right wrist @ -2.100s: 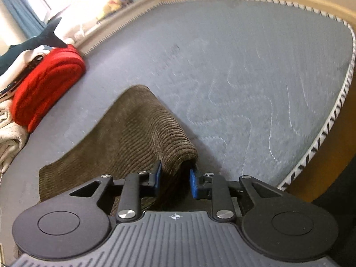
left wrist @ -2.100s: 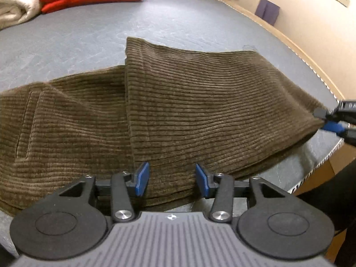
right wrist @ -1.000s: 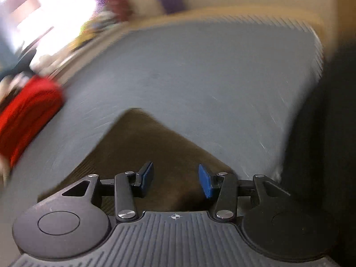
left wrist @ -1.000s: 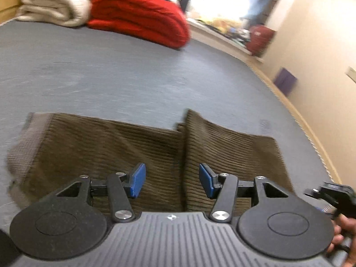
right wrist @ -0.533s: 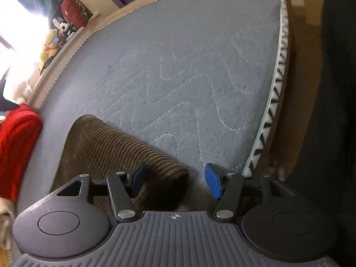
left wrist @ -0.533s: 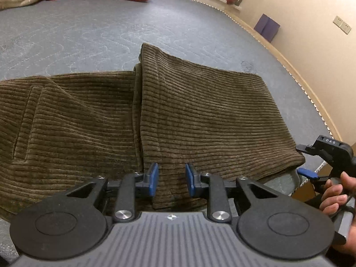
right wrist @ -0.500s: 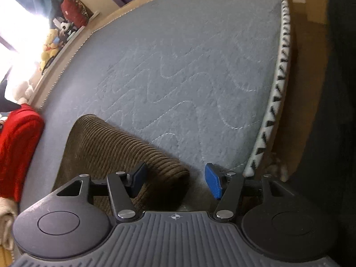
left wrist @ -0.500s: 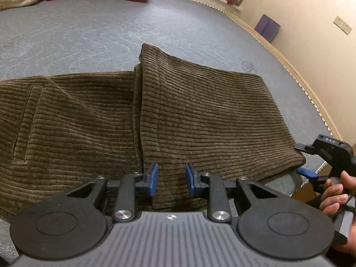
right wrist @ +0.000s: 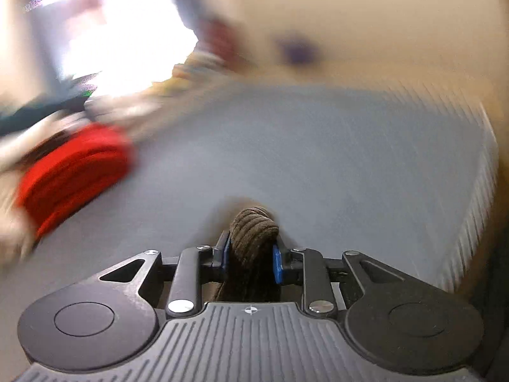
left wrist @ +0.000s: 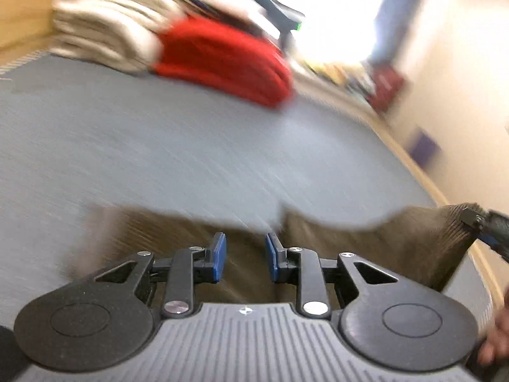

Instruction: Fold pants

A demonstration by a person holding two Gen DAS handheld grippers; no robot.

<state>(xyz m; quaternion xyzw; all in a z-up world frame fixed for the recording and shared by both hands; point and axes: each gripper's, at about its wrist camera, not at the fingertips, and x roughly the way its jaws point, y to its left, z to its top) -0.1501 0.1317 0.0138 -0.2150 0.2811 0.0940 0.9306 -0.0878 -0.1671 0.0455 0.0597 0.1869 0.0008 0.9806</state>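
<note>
The brown corduroy pants [left wrist: 397, 245] hang blurred across the bottom of the left wrist view, above the grey mattress [left wrist: 159, 159]. My left gripper [left wrist: 246, 256] has its blue pads narrowly apart with the pants' near edge filling the gap, so it reads as shut on the fabric. At the right edge, my right gripper [left wrist: 486, 232] holds up a corner of the pants. In the right wrist view, the right gripper [right wrist: 251, 256] has its jaws closing on a thick bunched fold of the pants [right wrist: 253, 226], and the pads press on it.
A red folded blanket [left wrist: 229, 60] and a cream one [left wrist: 105, 31] lie at the far end of the mattress. The mattress's stitched edge [right wrist: 477, 175] runs down the right, with a beige wall beyond. A person's hand [left wrist: 496, 334] shows at the lower right.
The right jaws went from wide around the pants' fold to pinched on it. Both views have tilted up and blurred. The pants' edge now sits raised, its right corner lifted.
</note>
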